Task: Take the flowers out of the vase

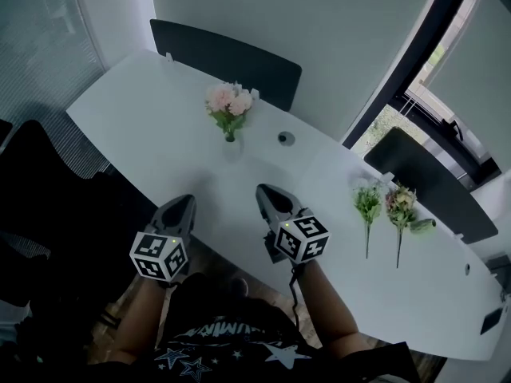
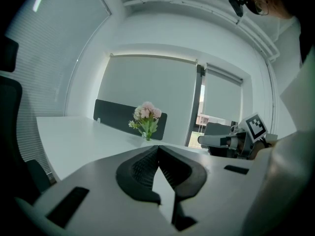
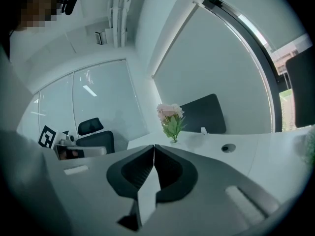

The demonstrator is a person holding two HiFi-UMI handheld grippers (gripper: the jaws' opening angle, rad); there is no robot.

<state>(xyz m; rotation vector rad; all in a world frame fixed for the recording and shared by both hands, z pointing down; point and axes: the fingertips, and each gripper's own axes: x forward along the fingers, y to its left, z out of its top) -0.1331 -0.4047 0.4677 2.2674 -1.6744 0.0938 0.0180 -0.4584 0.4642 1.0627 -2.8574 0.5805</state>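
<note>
We hold the left gripper (image 1: pixel 184 203) and right gripper (image 1: pixel 268 192) at the near edge of the table (image 1: pixel 136 126), jaws together and empty since nothing is in reach yet, both aimed at the pink flowers (image 1: pixel 230 102) standing in the vase (image 1: pixel 231 142) mid-table.

Cool daylight enters through the window (image 1: pixel 447 78); both gripper views bulge fisheye-dark at edges.

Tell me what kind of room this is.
Probably an office meeting room: a long white table with a cable port, a black office chair beside it, and a glass partition.
</note>
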